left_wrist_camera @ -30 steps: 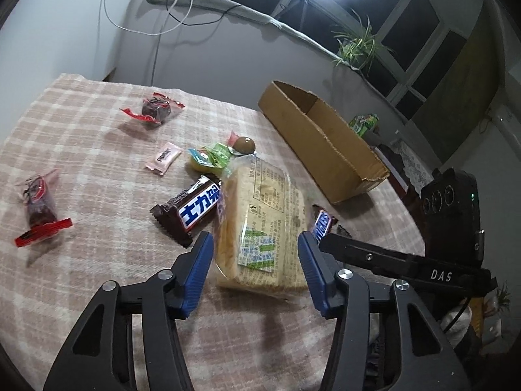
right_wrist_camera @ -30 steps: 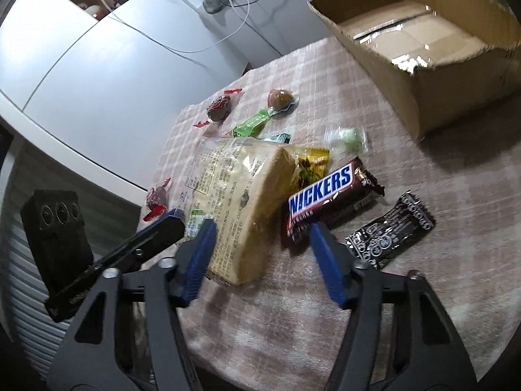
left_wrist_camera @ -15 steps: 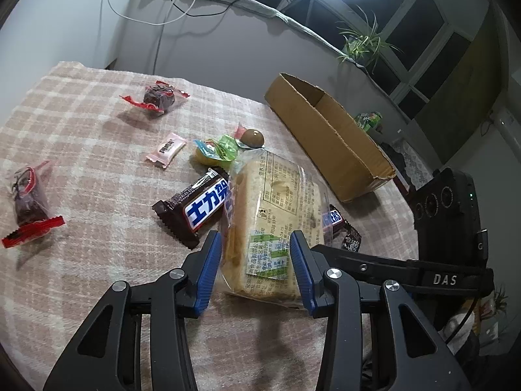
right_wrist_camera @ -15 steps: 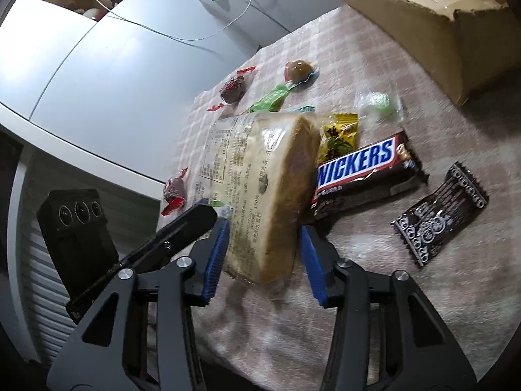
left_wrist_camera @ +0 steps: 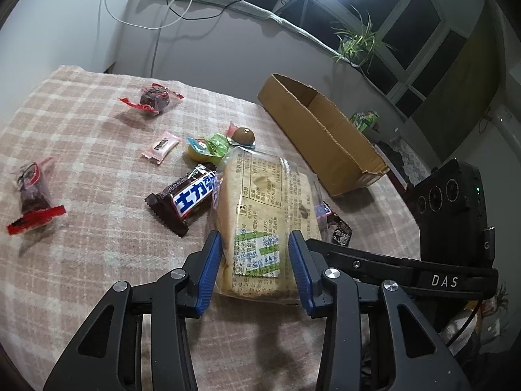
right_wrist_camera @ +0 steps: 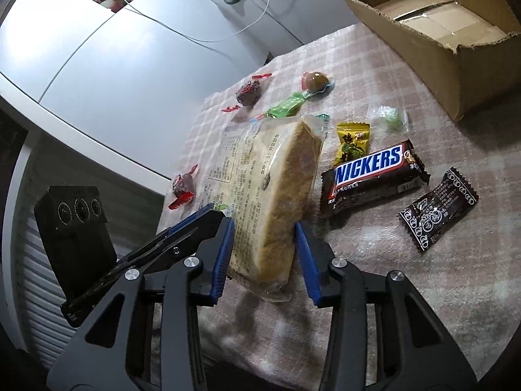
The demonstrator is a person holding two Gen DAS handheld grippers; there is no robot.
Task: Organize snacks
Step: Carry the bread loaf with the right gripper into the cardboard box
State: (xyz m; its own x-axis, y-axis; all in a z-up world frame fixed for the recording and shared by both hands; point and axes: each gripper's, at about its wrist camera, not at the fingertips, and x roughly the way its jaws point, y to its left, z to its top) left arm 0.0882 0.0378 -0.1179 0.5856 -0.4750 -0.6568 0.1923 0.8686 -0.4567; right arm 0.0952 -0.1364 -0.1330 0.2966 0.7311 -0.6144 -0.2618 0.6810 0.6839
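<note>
Both tongs are clenched on the same item: the bagged bread loaf (left_wrist_camera: pixel 263 224), near end. Left gripper (left_wrist_camera: pixel 255 267) has its blue pads pressed against the loaf's two sides at the labelled end; right gripper (right_wrist_camera: pixel 263 254) pinches the same end from the other angle, pads flat against the wrapper on both faces. In the right wrist view the loaf (right_wrist_camera: pixel 270 195) stands on its edge, tilted, near end off the checked tablecloth (left_wrist_camera: pixel 81 254) with a shadow under it; far end contact with the cloth: can't tell.

Around it:
- Chinese-label Snickers bar (left_wrist_camera: pixel 185 200) touching the loaf's left side, part of it under the wrapper.
- Snickers bar (right_wrist_camera: pixel 374 176) just beside the loaf on the right, dark cookie packet (right_wrist_camera: pixel 439 208) beyond that.
- Yellow candy (right_wrist_camera: pixel 353 141) and small sweets near the loaf's far end.
- Cardboard box (right_wrist_camera: pixel 433 32) open, well apart at the far right of the table.
</note>
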